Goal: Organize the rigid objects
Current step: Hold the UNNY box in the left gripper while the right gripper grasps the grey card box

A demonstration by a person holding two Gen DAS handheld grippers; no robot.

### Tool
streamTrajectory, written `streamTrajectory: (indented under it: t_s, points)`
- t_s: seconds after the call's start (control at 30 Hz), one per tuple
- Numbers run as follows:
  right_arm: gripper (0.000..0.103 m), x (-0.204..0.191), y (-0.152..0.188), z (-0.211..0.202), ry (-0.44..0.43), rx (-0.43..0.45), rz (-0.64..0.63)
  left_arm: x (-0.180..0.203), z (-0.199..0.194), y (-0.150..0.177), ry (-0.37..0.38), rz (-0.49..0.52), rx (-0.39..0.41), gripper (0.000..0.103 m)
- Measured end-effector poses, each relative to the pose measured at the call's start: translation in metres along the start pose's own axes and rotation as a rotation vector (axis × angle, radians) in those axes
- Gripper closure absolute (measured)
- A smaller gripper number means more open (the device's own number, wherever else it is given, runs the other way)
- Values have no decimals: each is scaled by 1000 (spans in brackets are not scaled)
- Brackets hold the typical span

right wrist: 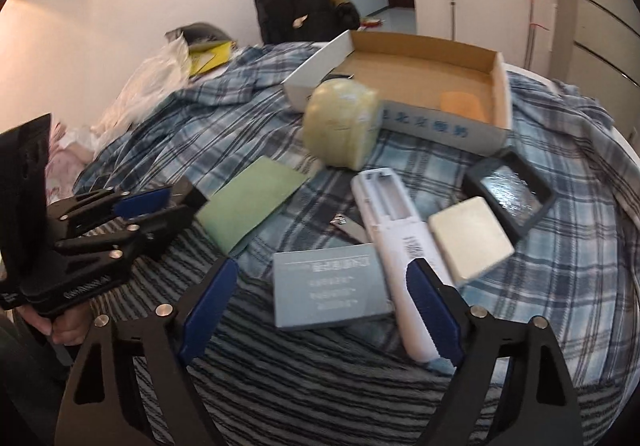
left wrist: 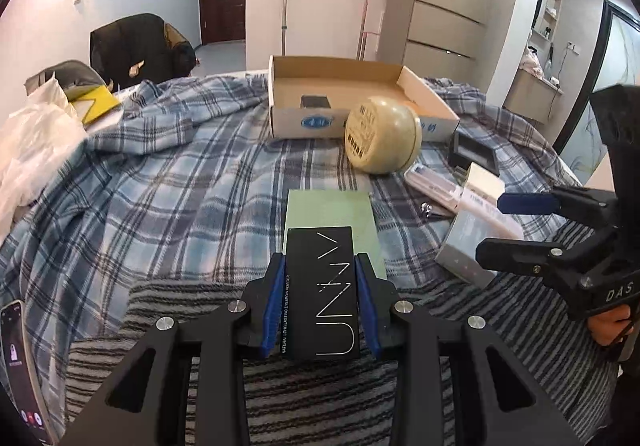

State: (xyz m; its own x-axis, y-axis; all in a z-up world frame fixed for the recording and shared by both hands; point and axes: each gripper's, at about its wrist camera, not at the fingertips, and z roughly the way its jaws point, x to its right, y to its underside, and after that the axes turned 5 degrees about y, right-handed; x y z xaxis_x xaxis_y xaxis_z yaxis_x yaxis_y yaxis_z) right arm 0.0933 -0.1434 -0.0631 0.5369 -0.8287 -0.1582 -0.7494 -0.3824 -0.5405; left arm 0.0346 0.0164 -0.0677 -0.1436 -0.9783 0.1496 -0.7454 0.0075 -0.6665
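My left gripper (left wrist: 320,274) is shut on a black eyebrow-powder box (left wrist: 320,286), held over a flat green card (left wrist: 332,214) on the plaid bedcover; it also shows in the right wrist view (right wrist: 160,210). My right gripper (right wrist: 320,306) is open and empty above a grey-blue box (right wrist: 328,290) and a white battery case (right wrist: 394,230); it shows at the right of the left wrist view (left wrist: 490,224). An open cardboard box (left wrist: 304,122) lies behind, with a round cream tin (left wrist: 384,134) leaning on its front wall.
A cream square box (right wrist: 470,238), a black framed tray (right wrist: 508,194) and a small metal piece (right wrist: 344,224) lie at the right. White plastic bags (left wrist: 32,138) and a yellow item sit at the left. A phone (left wrist: 20,366) is at the lower left edge.
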Motion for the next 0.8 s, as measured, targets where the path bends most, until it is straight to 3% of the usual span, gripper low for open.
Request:
streamTrajectory:
  t_s: [0.2,0.57,0.63,0.7,0.77,0.8]
  points:
    - [18,-5,0,15,-25,-56,-5,0,5,3,-5,-5,-17,67]
    - [18,-14,-4,31,68,-126,-74,-3,13,6,6,-17,-62,67]
    - [23,-8,-4,39,37,-163,-36,-3,13,6,6,-17,-62,67]
    - [33,-4,-5,38,69,-160,-13,-3,13,6,7,-18,-62,67]
    - [54,0,-4,35,106,-149,13,-3,13,6,7,-18,-61,67]
    - [56,3,-3,34,111,-145,27,-3,13,6,8,-18,-60,67]
